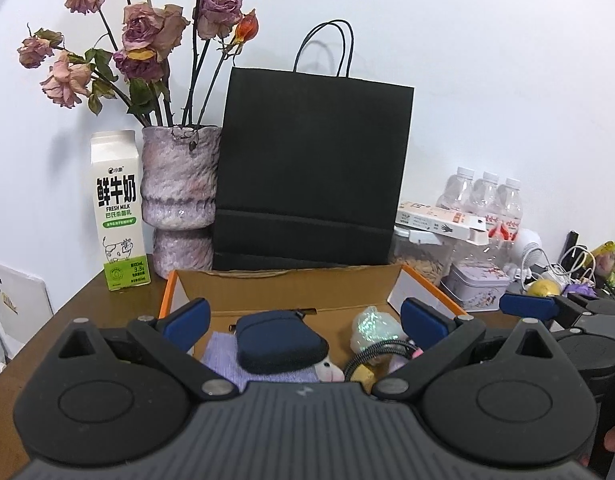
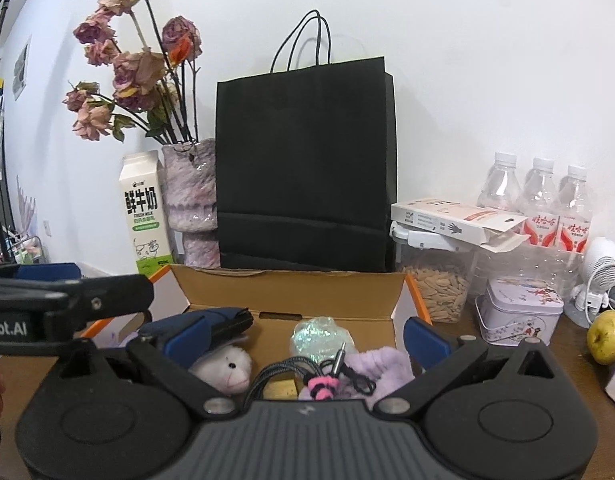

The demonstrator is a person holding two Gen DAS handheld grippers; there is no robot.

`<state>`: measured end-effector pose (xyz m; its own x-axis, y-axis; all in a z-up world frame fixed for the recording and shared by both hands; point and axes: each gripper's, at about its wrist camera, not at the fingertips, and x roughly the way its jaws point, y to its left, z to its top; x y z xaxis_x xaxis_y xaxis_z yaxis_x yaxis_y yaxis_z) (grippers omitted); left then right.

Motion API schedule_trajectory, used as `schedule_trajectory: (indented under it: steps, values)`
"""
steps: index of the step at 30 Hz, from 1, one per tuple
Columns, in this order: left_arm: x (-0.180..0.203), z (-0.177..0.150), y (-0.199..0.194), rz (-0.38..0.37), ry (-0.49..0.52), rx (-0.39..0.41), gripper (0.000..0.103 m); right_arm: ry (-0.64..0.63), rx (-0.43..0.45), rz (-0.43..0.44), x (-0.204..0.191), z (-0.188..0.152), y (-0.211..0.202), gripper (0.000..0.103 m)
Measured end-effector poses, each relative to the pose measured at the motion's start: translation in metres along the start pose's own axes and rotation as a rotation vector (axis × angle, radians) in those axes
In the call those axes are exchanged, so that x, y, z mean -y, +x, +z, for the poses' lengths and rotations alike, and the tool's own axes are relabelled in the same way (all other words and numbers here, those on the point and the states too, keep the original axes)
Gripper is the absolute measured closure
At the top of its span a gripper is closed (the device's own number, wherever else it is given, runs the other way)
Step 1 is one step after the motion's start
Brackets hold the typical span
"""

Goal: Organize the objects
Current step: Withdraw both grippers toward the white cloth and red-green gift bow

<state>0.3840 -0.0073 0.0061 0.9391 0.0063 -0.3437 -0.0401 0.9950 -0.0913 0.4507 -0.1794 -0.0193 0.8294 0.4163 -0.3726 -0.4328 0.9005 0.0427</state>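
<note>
My left claw (image 1: 305, 322) spread wide and empty over the open orange-edged cardboard box (image 1: 291, 286), right claw (image 2: 305, 332) likewise, navy zip pouch (image 1: 281, 340) lying inside near left

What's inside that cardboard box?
In the cardboard box: a navy pouch, white plush toy, iridescent bundle, braided cable, lilac cloth. The hand-held grippers hide whatever lies beneath.

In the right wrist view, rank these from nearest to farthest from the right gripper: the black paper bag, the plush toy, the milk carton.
From the right gripper:
1. Plush toy, in the box, by its left finger.
2. Black paper bag, upright behind the box.
3. Milk carton, far left, beside the vase; only slightly beyond the bag.
</note>
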Motion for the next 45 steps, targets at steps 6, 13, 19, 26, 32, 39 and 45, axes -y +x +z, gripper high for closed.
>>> schedule_trajectory:
  steps: [6, 13, 19, 26, 32, 39, 45]
  values:
    - [-0.002, -0.009, -0.019, -0.008, -0.004, -0.012, 0.000, -0.002, 0.009, -0.005, -0.001, -0.009, -0.023, 0.000]
    - [-0.002, -0.019, -0.046, -0.016, -0.011, -0.013, 0.000, -0.014, -0.006, -0.014, -0.003, -0.024, -0.049, 0.000]
    - [0.001, -0.029, -0.073, -0.030, -0.006, -0.011, 0.000, -0.024, -0.027, -0.018, -0.007, -0.041, -0.075, 0.000]
    - [0.005, -0.042, -0.098, -0.052, -0.013, -0.034, 0.000, -0.035, -0.045, -0.014, -0.016, -0.060, -0.104, 0.000]
    - [0.009, -0.057, -0.114, -0.050, -0.015, -0.068, 0.000, -0.030, -0.056, -0.003, -0.019, -0.076, -0.127, 0.000]
    - [0.009, -0.082, -0.128, -0.047, -0.014, -0.124, 0.000, -0.020, -0.086, -0.001, -0.020, -0.095, -0.146, 0.000]
    - [0.003, -0.102, -0.140, -0.037, 0.000, -0.175, 0.000, -0.021, -0.114, -0.004, -0.022, -0.110, -0.157, 0.000]
